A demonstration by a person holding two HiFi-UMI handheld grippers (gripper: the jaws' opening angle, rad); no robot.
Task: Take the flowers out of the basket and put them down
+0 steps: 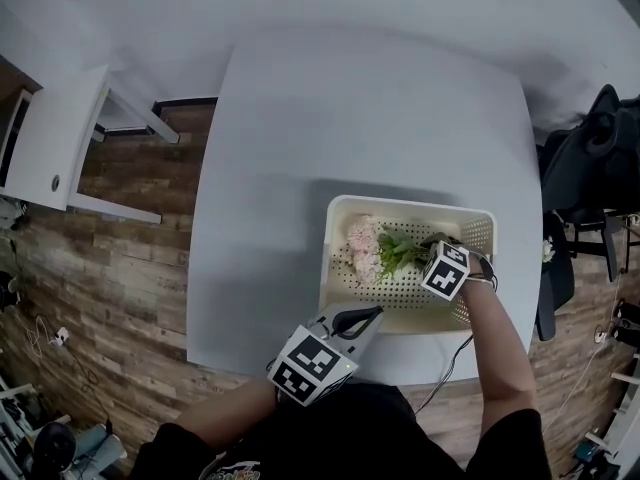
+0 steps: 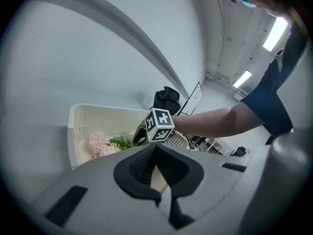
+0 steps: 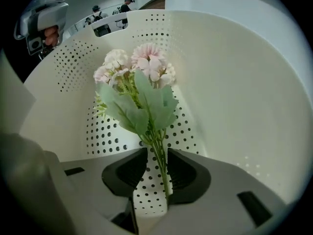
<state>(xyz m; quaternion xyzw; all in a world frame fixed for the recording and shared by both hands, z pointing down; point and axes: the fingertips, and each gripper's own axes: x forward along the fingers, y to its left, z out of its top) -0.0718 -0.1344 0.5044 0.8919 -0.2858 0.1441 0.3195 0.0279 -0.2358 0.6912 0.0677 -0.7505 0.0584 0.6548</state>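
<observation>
A bunch of pink flowers (image 1: 372, 246) with green leaves lies in the white perforated basket (image 1: 410, 205) on the table. My right gripper (image 1: 425, 254) points down into the basket, and in the right gripper view the gripper (image 3: 156, 156) is open, with the thin green stems (image 3: 159, 153) between its pads, close to the right pad. The blooms (image 3: 142, 65) lean against the basket wall (image 3: 234, 82). My left gripper (image 1: 372, 313) hovers at the basket's near left corner, shut and empty. In the left gripper view, past the left gripper (image 2: 155, 148), I see the flowers (image 2: 100, 143), the basket (image 2: 98, 116) and the right gripper (image 2: 138, 137).
The basket stands near the front right of a white table (image 1: 350, 118). A white cabinet (image 1: 60, 138) is at the left over the wooden floor (image 1: 130, 258). A dark chair (image 1: 590, 158) stands at the right. Cables hang below the table's front edge.
</observation>
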